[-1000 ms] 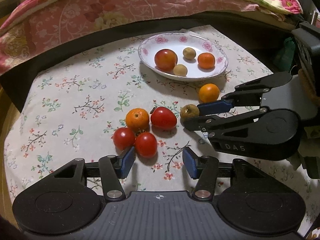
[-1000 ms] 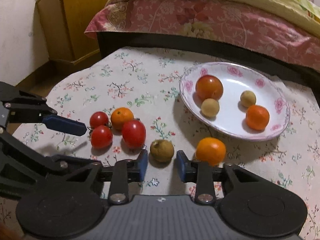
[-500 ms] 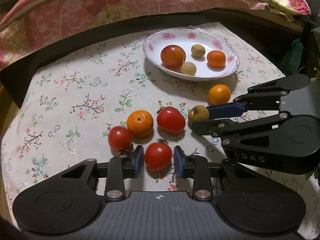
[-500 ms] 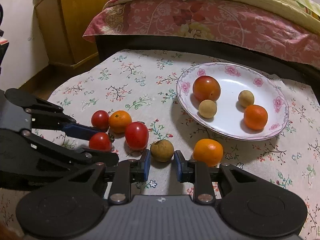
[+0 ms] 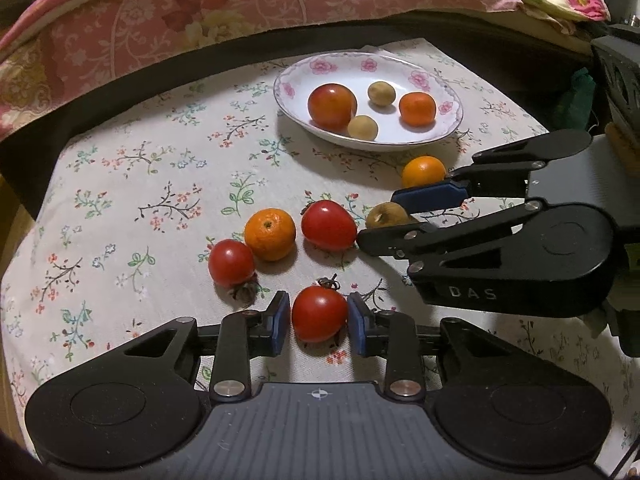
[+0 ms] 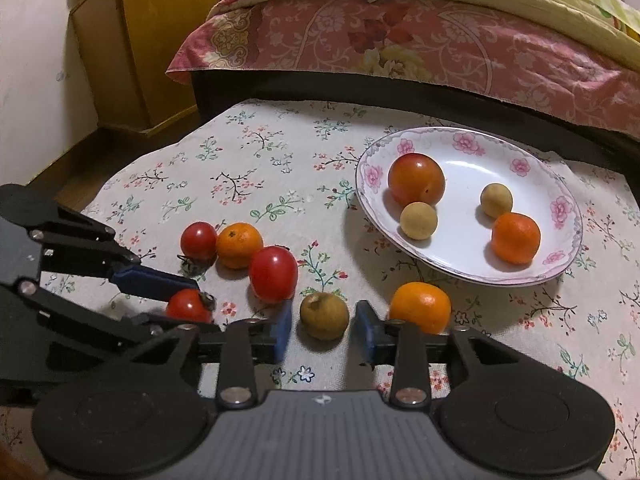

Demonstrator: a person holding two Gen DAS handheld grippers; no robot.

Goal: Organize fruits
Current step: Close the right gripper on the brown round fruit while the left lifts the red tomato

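A flowered white plate (image 5: 452, 120) (image 6: 568, 240) holds a large tomato, two small tan fruits and an orange. On the cloth lie two oranges, tomatoes and a brown-green fruit. My left gripper (image 5: 319, 322) is shut on a small red tomato (image 5: 319, 313) (image 6: 188, 306); its pads touch both sides. My right gripper (image 6: 323, 328) straddles the brown-green fruit (image 6: 324, 315) (image 5: 386, 216) with small gaps at each pad. The right gripper shows in the left wrist view (image 5: 404, 218), the left gripper in the right wrist view (image 6: 176, 300).
A bed with a pink quilt (image 6: 420, 36) runs along the far side. A wooden cabinet (image 6: 132, 40) stands at the back left. Loose fruit lies close: a tomato (image 5: 231, 262), an orange (image 5: 270, 234), a larger tomato (image 5: 328, 226), an orange (image 5: 423, 171).
My left gripper moved forward and closed on the small tomato, drawing it away from the cluster. My right gripper advanced around the brown-green fruit and narrowed.
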